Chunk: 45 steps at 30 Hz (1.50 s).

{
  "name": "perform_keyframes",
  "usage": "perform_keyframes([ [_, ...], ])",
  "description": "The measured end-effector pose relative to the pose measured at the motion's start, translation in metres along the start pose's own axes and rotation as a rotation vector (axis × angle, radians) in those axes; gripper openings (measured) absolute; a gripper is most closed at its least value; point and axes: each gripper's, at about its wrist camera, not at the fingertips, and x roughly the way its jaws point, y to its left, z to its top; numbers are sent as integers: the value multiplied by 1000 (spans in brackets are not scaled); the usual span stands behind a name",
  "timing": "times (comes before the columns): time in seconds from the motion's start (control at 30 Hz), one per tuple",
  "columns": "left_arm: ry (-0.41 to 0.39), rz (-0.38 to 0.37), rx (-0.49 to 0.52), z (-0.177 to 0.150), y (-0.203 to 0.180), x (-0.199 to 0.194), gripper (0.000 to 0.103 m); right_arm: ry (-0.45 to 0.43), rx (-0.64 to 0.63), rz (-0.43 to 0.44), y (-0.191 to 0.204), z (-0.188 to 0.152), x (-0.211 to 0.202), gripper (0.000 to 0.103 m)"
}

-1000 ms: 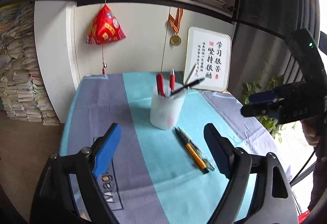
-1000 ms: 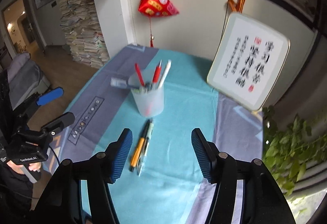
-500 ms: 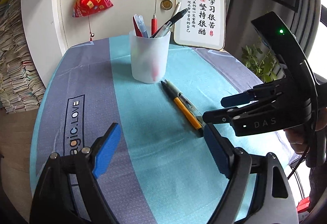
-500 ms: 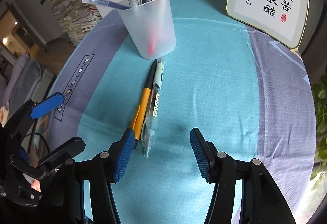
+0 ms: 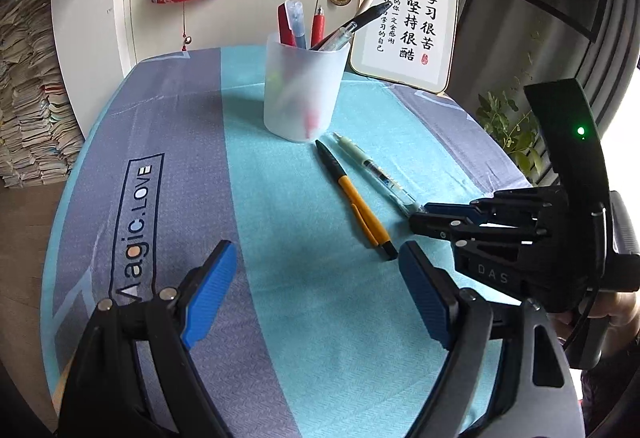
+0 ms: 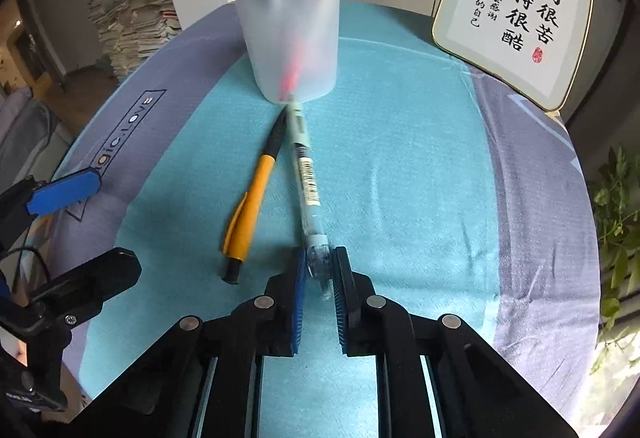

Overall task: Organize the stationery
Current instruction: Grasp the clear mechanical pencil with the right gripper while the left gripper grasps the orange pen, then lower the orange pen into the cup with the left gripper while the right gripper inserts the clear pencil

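The cup (image 6: 291,38) full of pens stands mid-table (image 6: 420,166), blocking the far centre. Just before it lie the orange pen (image 6: 253,206) and clear pen (image 6: 305,174), its tail pinched in the right tongs (image 6: 319,270). The framed card (image 6: 516,10) closes the far right. Bare cloth lies open to either side.

My cup (image 6: 292,38) is frosted, matt plastic. The cloth (image 6: 400,166) looks woven and matt. My pen (image 6: 308,194) is clear, glossy plastic.

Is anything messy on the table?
Two pens lie loose on the cloth, not in the cup: an orange pen, and a clear pen whose end the right tongs have just closed on.
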Motion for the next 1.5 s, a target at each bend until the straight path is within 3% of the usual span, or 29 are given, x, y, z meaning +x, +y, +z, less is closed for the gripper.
perform_keyframes([
  [0.23, 8, -10, 24, 0, -15, 3, 82, 2, 135, 20, -37, -19, -13, 12],
  [0.57, 61, -47, 15, 2, -39, 25, 82, -5, 202, 20, -55, -44, -30, 12],
  [0.67, 98, -97, -24, -1, -40, 34, 79, -12, 218, 29, -57, -46, -30, 12],
  [0.7, 116, -104, -28, -2, -40, 39, 70, -13, 223, 32, -57, -47, -31, 12],
  [0.73, 109, -86, -13, -2, -42, 40, 68, -14, 225, 35, -58, -47, -31, 12],
  [0.8, 93, -17, 35, -3, -48, 42, 32, -14, 227, 38, -58, -47, -31, 12],
  [0.87, 82, -11, 23, -3, -43, 43, 14, -14, 234, 47, -60, -49, -31, 12],
  [0.97, 94, -42, -11, -2, -33, 44, 7, -15, 251, 60, -63, -51, -32, 12],
  [1.07, 100, -72, -18, -2, -29, 38, 7, -15, 257, 55, -65, -52, -34, 12],
  [1.5, -45, -46, 0, 32, -11, -29, 7, -114, 213, 55, -64, -24, -86, 12],
])
